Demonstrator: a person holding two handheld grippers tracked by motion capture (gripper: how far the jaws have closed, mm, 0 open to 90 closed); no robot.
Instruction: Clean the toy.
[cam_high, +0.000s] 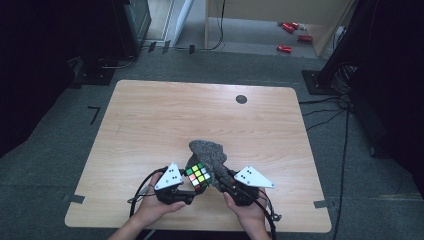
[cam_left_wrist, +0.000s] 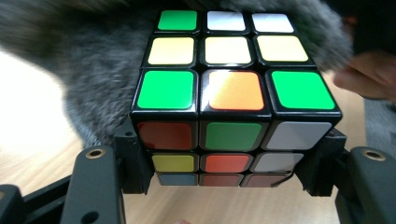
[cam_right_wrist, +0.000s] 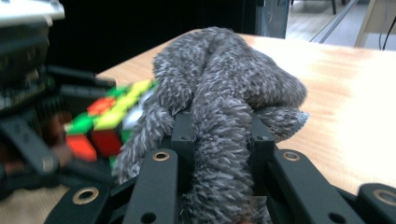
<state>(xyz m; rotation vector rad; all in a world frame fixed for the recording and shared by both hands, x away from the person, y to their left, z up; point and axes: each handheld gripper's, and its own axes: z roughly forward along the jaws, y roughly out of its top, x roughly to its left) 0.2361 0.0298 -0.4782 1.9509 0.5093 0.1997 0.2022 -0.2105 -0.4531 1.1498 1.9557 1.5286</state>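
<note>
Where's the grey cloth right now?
In the high view the grey cloth is near the table's front edge, clamped in the right tongs and draped against the puzzle cube held by the left tongs.

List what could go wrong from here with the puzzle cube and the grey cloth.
1. The left gripper pinches the puzzle cube only by its lower side edges, so a hard push from the grey cloth might twist a layer or pop the cube loose.
2. The right gripper clamps a bunched fold of the cloth; loose ends hang beside its jaws and could snag on the cube's corners.
3. Both are held above the table, so a slip means a drop.
</note>
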